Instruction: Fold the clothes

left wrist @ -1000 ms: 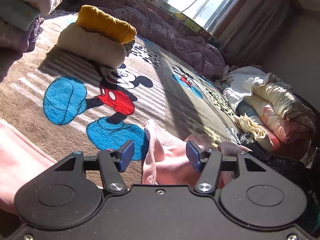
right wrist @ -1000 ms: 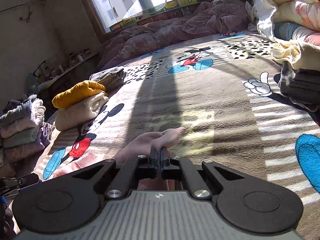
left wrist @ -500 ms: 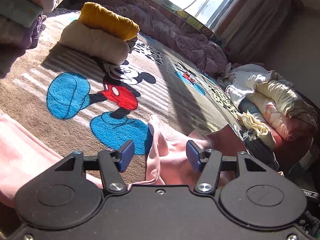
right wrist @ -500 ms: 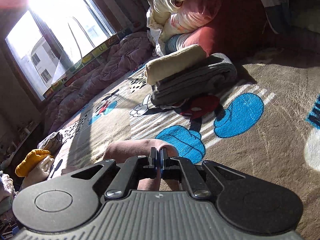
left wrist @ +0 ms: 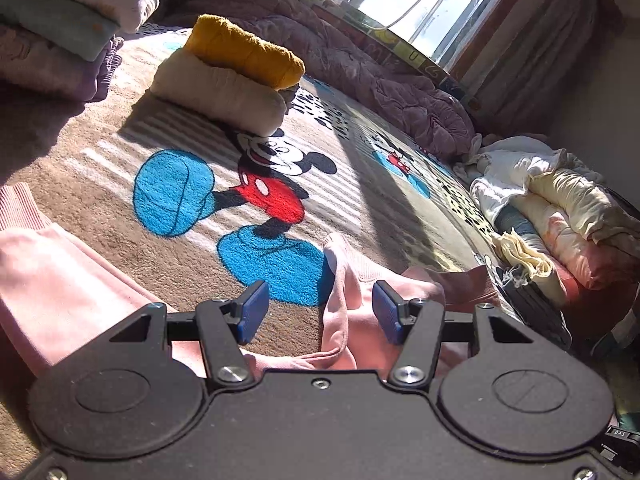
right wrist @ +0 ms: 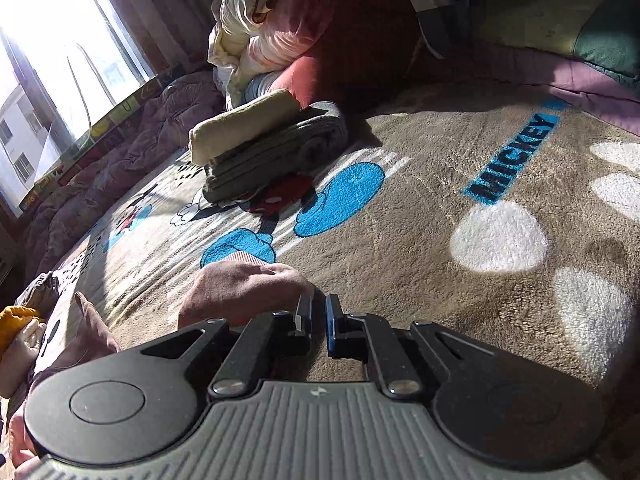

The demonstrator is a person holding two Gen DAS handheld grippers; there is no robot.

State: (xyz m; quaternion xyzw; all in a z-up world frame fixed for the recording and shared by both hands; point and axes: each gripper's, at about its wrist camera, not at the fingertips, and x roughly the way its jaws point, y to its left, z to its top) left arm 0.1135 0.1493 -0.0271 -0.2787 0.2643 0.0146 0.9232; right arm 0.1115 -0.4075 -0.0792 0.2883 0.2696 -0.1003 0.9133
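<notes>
- Left tongs (left wrist: 316, 312): jaws wide apart, holding nothing. A raised fold of the pink garment (left wrist: 344, 304) stands between the blue pads (left wrist: 252, 312), nearer the right-hand pad; contact unclear.
- Right tongs (right wrist: 317, 322): jaws nearly closed, only a narrow slit between them. Nothing visibly pinched in the slit; the garment's bunched end with ribbed cuff (right wrist: 248, 284) lies just left of and in front of the tips, touching the left finger.
- Pink garment lies on the Mickey-print blanket (left wrist: 120, 184), spread across the near edge under both tools.
- Left view only: garment's wide flat part (left wrist: 52, 272) at lower left with a ribbed hem, and a darker flap to the right of the tongs.
- Left view only: yellow roll (left wrist: 244, 52) stacked on a cream roll (left wrist: 216, 92), a folded stack at top left (left wrist: 60, 20), a heap of loose clothes on the right (left wrist: 560, 216), purple quilt (left wrist: 380, 80) below the window.
- Right view only: beige folded piece (right wrist: 244, 124) on top of a grey folded piece (right wrist: 280, 156), the "MICKEY" lettering (right wrist: 512, 160), white spots on the blanket, a red-and-cream bedding pile (right wrist: 312, 20) behind.
- The yellow roll appears in the right view only as a sliver at the far left edge (right wrist: 16, 320).
</notes>
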